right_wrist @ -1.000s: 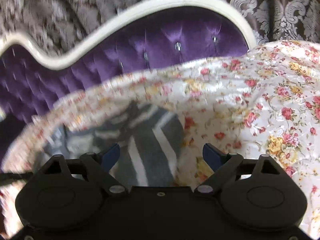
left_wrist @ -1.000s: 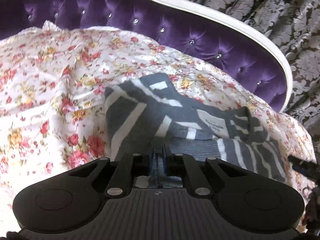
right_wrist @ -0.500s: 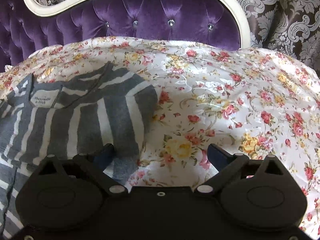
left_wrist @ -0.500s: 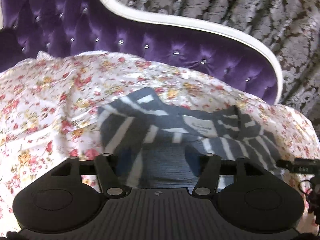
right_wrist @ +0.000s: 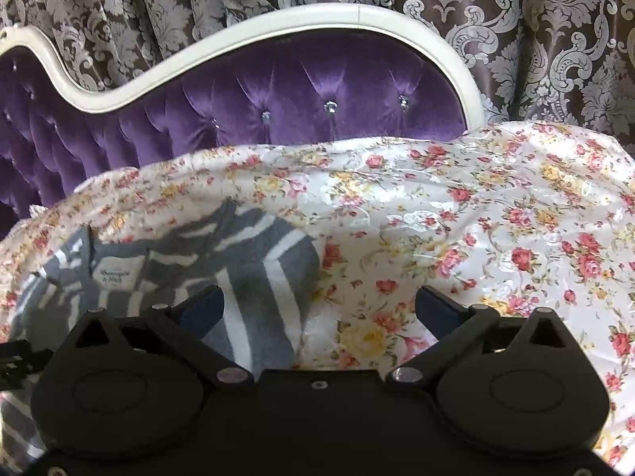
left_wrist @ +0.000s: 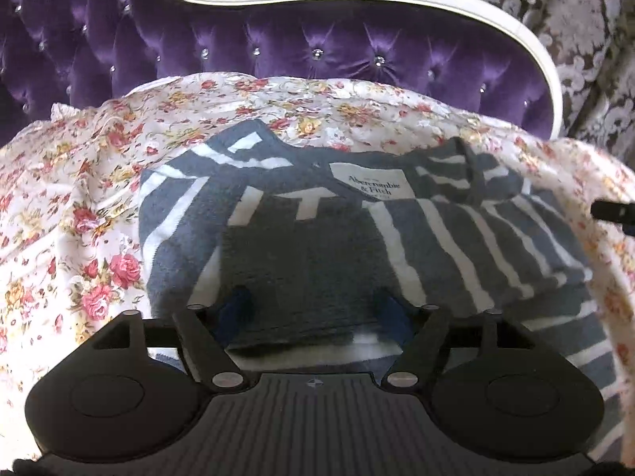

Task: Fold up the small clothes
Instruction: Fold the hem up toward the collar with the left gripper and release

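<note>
A grey sweater with white stripes (left_wrist: pixel 436 238) lies on the floral sheet (left_wrist: pixel 79 198), its white neck label (left_wrist: pixel 371 186) facing up and a side folded in over its middle. My left gripper (left_wrist: pixel 313 303) hovers over the near part of the sweater. Its jaws are opening, and the cloth lies under them without being pinched. The right wrist view shows the same sweater (right_wrist: pixel 258 269) at the lower left. My right gripper (right_wrist: pixel 319 297) is over the sweater's right edge and the sheet (right_wrist: pixel 476 218). Its jaws are opening wide with nothing gripped.
A purple tufted headboard (left_wrist: pixel 317 39) with a white frame rises behind the bed. Grey patterned curtains (right_wrist: pixel 516 20) hang behind it. A black part of the right gripper (left_wrist: pixel 611 212) shows at the right edge of the left wrist view.
My left gripper was shut on a fold of the sweater; it has let go and spread its jaws while shifting across the garment. The right gripper's jaws widened a little.
</note>
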The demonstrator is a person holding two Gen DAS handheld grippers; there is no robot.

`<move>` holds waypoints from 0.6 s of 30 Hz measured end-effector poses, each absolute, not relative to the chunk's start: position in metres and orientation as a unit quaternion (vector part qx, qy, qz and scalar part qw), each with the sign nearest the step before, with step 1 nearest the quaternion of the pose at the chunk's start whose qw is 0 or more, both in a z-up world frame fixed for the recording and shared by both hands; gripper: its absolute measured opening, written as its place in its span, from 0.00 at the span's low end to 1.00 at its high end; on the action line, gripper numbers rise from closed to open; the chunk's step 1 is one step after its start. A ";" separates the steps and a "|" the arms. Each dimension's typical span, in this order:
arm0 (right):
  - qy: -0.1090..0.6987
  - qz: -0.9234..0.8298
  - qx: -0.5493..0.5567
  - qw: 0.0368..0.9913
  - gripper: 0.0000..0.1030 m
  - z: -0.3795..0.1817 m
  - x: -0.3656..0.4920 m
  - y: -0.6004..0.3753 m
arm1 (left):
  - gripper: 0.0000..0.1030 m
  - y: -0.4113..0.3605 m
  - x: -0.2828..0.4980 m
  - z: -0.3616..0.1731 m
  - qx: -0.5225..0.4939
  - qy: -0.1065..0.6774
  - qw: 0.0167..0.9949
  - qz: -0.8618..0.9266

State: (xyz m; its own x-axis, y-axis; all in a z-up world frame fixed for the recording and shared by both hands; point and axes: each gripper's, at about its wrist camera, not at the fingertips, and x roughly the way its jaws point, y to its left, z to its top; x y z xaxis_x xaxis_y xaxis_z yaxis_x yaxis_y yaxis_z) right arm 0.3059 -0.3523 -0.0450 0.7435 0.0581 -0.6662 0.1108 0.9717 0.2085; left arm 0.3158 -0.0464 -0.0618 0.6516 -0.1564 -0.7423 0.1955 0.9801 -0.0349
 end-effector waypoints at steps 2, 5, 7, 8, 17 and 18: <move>0.352 -0.009 0.124 0.928 1.00 -0.043 0.305 -0.351 | 0.80 -0.052 0.316 -0.064 0.035 0.408 0.907 -0.098; 0.347 0.001 0.129 0.929 1.00 -0.042 0.304 -0.349 | 0.90 -0.062 0.317 -0.068 0.065 0.412 0.903 -0.100; 0.348 0.005 0.129 0.929 1.00 -0.043 0.304 -0.347 | 0.93 -0.066 0.318 -0.070 0.074 0.413 0.902 -0.097; 0.349 0.006 0.128 0.928 1.00 -0.044 0.303 -0.347 | 0.93 -0.066 0.319 -0.070 0.071 0.416 0.902 -0.096; 0.328 0.021 0.135 0.935 1.00 -0.041 0.296 -0.345 | 0.91 -0.046 0.301 -0.045 0.020 0.405 0.909 -0.095; 0.322 0.025 0.137 0.937 1.00 -0.040 0.294 -0.345 | 0.91 -0.043 0.292 -0.039 0.014 0.399 0.912 -0.095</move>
